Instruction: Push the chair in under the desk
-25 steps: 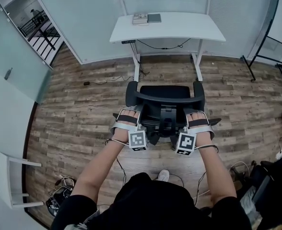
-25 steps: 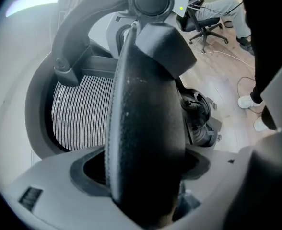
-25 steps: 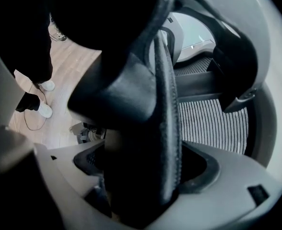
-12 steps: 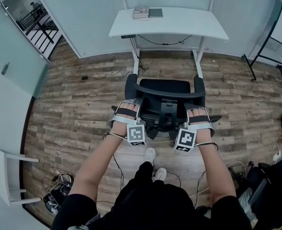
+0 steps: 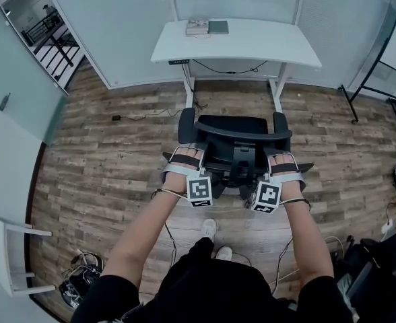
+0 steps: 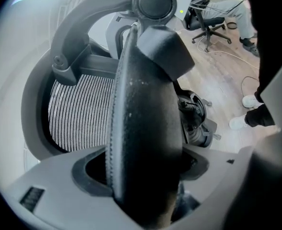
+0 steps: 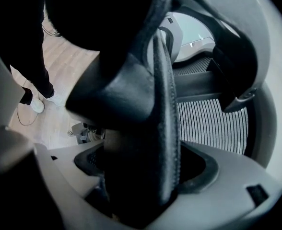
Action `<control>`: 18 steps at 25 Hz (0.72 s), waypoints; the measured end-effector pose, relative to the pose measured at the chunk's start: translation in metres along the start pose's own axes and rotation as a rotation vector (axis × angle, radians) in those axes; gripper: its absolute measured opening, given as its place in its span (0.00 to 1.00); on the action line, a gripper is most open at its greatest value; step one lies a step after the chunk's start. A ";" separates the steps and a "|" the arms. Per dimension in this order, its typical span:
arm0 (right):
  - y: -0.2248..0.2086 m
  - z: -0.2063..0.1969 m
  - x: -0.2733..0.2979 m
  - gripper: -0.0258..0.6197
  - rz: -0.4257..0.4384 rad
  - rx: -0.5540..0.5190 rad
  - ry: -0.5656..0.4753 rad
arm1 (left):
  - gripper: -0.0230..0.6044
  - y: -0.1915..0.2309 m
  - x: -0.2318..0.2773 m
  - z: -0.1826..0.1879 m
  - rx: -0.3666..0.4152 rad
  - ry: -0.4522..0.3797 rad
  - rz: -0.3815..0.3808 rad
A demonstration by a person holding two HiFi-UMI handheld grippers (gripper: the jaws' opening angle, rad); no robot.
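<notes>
**Q:** Where is the office chair (image 5: 230,132)?

**A:** Mid-floor, facing the white desk (image 5: 252,40) at the far wall, well short of it. The left gripper (image 5: 186,153), its jaws just closing, and the right gripper (image 5: 281,156) each pinch the backrest rim (image 6: 141,119).

**Q:** The risk?

**A:** An uneven shove could swivel it, driving an armrest (image 5: 185,128) into a desk leg (image 5: 190,89).

Wood-plank floor (image 5: 97,153) bearing a white desk (image 5: 265,42) by the far wall, a black chair (image 5: 233,134) just in front of it, and a loose black cable (image 5: 141,116). A pale flat item (image 5: 197,27) and a grey slab (image 5: 217,26) lie side by side at the desk's back edge.
</notes>
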State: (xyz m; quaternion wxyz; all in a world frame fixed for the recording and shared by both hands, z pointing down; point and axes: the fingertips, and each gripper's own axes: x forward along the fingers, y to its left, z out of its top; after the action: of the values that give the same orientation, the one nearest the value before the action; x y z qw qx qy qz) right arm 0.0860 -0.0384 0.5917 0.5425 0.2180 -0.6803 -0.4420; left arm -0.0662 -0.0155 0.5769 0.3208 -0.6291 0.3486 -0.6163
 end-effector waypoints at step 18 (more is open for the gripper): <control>-0.047 -0.022 0.080 0.67 0.007 0.029 0.016 | 0.64 0.055 0.084 -0.011 0.016 -0.027 0.008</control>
State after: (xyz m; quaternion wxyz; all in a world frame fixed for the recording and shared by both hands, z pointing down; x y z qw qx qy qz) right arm 0.0726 -0.1331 0.5965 0.5464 0.2271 -0.6830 -0.4282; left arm -0.0799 -0.1151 0.5778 0.3327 -0.6333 0.3419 -0.6093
